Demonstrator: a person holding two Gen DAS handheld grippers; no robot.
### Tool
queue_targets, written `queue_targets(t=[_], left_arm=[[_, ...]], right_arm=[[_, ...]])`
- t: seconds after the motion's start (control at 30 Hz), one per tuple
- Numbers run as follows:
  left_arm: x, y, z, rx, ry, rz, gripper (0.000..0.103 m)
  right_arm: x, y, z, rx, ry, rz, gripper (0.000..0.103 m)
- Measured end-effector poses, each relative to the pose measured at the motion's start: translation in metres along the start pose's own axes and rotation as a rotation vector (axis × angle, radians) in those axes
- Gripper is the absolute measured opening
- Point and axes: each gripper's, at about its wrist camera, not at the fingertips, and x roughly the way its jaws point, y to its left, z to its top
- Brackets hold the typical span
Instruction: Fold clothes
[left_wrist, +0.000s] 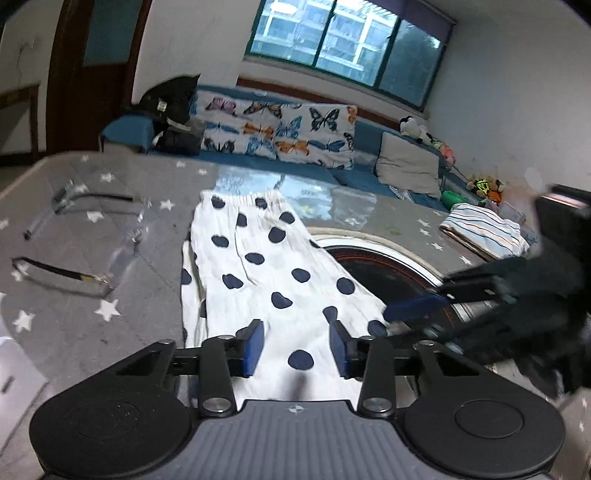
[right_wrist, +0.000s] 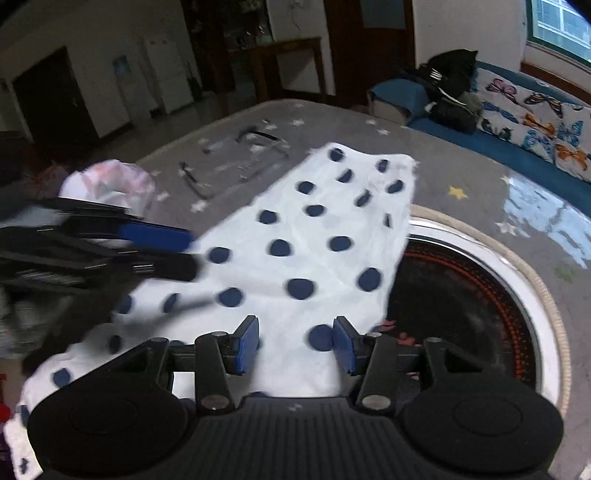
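A grey, star-printed cloth-covered table (left_wrist: 122, 206) carries a long white garment with navy polka dots (left_wrist: 258, 266), laid flat with its long axis running away from both cameras toward the gathered waistband at the far end. The garment's right edge overlaps a round black insert ringed in white (right_wrist: 480, 295) set into the tabletop.

The near end of the garment lies directly beneath and ahead of both tools. The left gripper (left_wrist: 297, 347), black with blue pads, hovers over that near hem with its jaws partly apart and fabric visible in the gap; the pads do not appear to press on it. The right gripper (right_wrist: 295, 343) sits over the same end, nearer the round insert, jaws likewise partly apart above the cloth, not clamped as far as can be seen. Each tool shows blurred in the other's view, so they are close together, side by side across the garment's width.

Likely the hem is to be pinched and carried toward the waistband.

A folded striped cloth (left_wrist: 487, 229) and clear safety glasses (left_wrist: 96, 236) lie well aside.
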Motion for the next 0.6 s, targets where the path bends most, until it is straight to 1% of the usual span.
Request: queue_targets(t=[0.03, 0.1, 0.17, 0.23, 0.27, 0.3, 0.37, 0.47, 0.6], left_arm=[[0.005, 0.002, 0.000, 0.000, 0.008, 0.013, 0.039], [0.015, 0.005, -0.001, 0.000, 0.024, 0.039, 0.031], [0.019, 0.013, -0.002, -0.006, 0.034, 0.075, 0.027], [0.023, 0.021, -0.004, -0.014, 0.043, 0.110, 0.027], [0.024, 0.026, -0.004, -0.022, 0.045, 0.117, 0.025], [0.023, 0.032, -0.005, -0.033, 0.042, 0.108, 0.022], [0.018, 0.036, -0.006, -0.050, 0.037, 0.106, 0.022], [0.004, 0.035, -0.009, -0.043, 0.020, 0.109, 0.023], [-0.017, 0.029, -0.017, -0.027, 0.014, 0.092, 0.023]], right_arm=[[0.001, 0.003, -0.002, -0.009, 0.006, 0.007, 0.045], [0.004, 0.007, -0.009, -0.026, 0.028, 0.004, 0.045], [0.007, 0.005, -0.016, -0.024, 0.053, -0.007, 0.045], [0.006, 0.002, -0.019, -0.020, 0.054, -0.003, 0.045], [0.004, 0.001, -0.018, -0.015, 0.053, 0.000, 0.045], [0.002, 0.000, -0.016, -0.012, 0.050, 0.003, 0.045], [0.000, -0.004, -0.005, -0.012, 0.033, -0.002, 0.045], [0.001, -0.015, 0.017, 0.018, -0.008, -0.002, 0.046], [0.016, -0.036, 0.049, 0.082, -0.050, -0.022, 0.046]])
